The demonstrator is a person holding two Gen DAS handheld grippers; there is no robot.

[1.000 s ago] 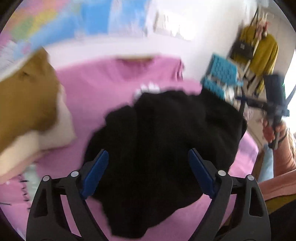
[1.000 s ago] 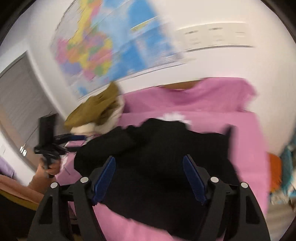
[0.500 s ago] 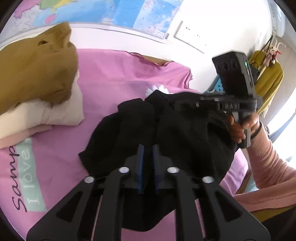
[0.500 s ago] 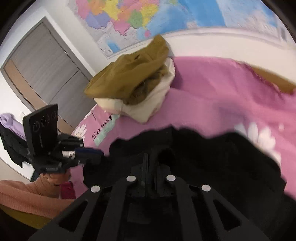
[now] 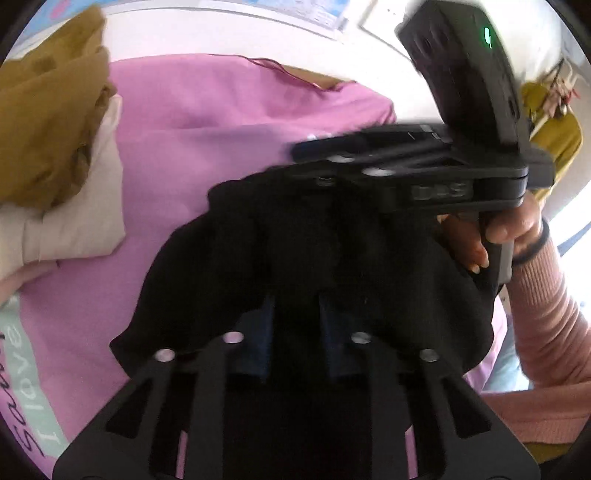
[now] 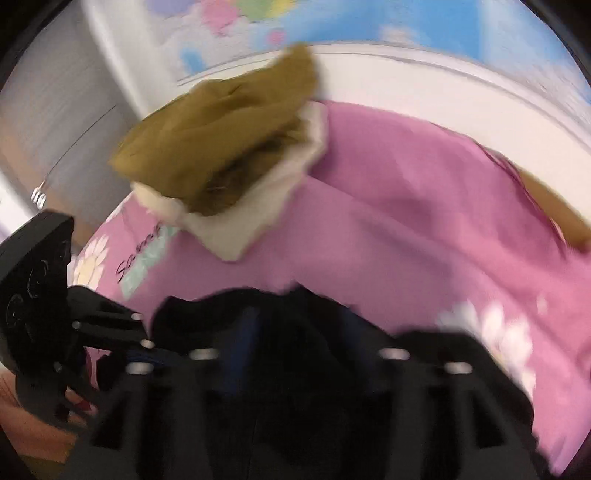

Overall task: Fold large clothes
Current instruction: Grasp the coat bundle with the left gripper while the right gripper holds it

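Pink bedsheet [image 5: 229, 122] below; both tongs [image 5: 295, 332] [image 6: 295, 354] gripping bunched black garment [image 5: 332, 251].

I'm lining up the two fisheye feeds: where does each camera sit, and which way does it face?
Left wrist: on the left tongs, facing across the black garment on the pink sheet; shows the right tongs and right hand.
Right wrist: on the right tongs, facing the mustard garment and wall map; shows the left tongs.
Shared: black garment, pink sheet, mustard garment.
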